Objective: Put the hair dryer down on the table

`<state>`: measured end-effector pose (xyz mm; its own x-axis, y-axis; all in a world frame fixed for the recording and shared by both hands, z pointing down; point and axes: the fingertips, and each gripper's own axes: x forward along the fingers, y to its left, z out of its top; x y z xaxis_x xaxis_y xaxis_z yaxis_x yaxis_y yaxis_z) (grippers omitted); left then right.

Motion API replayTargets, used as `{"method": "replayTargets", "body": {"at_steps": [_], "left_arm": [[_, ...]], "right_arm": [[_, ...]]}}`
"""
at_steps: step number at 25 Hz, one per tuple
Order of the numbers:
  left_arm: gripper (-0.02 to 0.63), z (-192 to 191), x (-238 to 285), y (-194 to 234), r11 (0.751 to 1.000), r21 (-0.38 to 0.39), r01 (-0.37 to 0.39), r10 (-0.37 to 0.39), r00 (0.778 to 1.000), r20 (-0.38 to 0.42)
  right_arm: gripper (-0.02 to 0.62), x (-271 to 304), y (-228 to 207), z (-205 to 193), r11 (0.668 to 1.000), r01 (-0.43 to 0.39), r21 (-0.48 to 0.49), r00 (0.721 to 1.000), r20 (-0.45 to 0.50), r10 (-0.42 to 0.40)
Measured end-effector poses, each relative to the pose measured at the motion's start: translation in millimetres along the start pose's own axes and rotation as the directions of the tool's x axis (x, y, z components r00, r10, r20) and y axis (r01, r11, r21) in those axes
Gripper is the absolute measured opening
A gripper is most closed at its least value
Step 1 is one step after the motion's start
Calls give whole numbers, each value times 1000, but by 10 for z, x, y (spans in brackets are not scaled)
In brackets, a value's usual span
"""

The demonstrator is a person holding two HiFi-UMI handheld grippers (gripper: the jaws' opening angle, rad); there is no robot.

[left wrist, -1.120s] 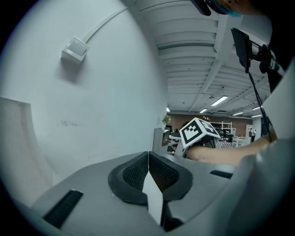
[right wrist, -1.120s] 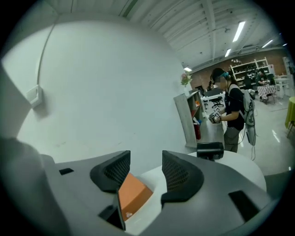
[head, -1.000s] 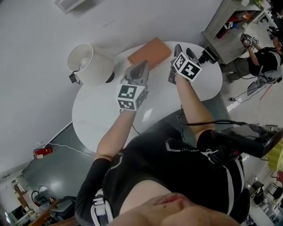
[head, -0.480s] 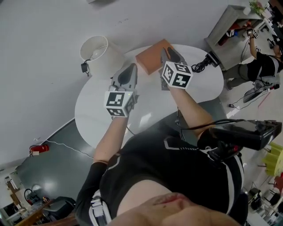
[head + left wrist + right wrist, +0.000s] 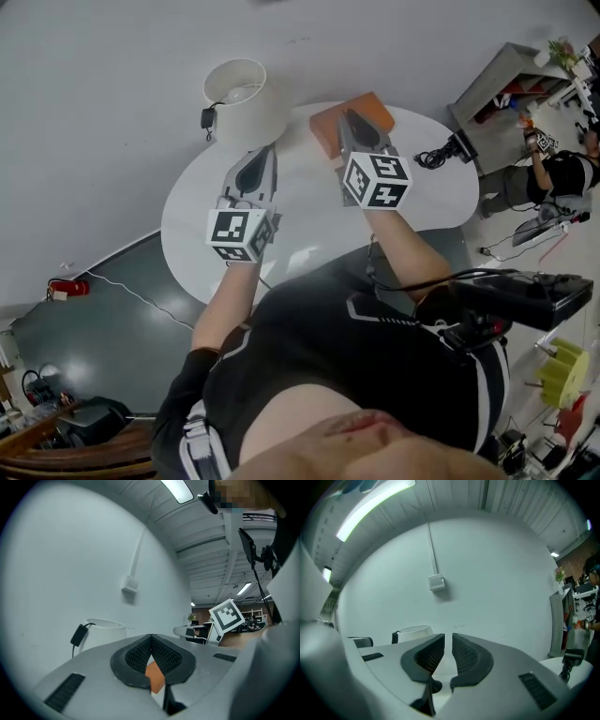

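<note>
The hair dryer (image 5: 459, 145) lies on the table (image 5: 281, 211) at its right rim, upper right of the head view, its cord (image 5: 429, 159) coiled beside it. I judge the putting-down done, and the next move is only to keep clear. It is well apart from my right gripper (image 5: 356, 117), whose fingers have just been closing to a slit, on nothing. My left gripper (image 5: 261, 155), farther left, is pressed together, empty.
</note>
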<state>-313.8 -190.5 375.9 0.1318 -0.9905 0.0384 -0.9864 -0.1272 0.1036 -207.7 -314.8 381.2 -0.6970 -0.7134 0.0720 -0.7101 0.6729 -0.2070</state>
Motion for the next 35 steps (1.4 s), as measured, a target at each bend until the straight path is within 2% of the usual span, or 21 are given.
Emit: {"method": "replayTargets", "body": {"at_steps": [5,11,15,18,25,32,35], "left_arm": [[31,-60,-352,196,996,12,-89,89,996,2],[31,-42,-686,356,986,12,-168,168,986,15],[31,-13,-835,438,978,14,-209,208,978,27],[31,-8,-922,432,973,18,-229,229,973,32],[31,0,-1073,373,960,10,-279,278,959,55],[31,-20,-1105,373,954,9,-301,300,953,48],[31,-7,-1102,384,951,10,-310,309,950,41]], "right_arm": [[58,-132,415,55,991,-101,-88,994,21,104],[48,-203,765,-25,973,-201,-118,979,9,203],[44,-227,1014,-60,939,-261,-225,963,12,270],[43,-259,1156,-132,923,-324,-209,945,-16,328],[35,-380,1297,-82,897,-377,-230,924,-28,381],[29,-442,1291,-75,895,-370,-248,927,-32,375],[29,-445,1255,-49,903,-365,-227,929,-23,370]]}}
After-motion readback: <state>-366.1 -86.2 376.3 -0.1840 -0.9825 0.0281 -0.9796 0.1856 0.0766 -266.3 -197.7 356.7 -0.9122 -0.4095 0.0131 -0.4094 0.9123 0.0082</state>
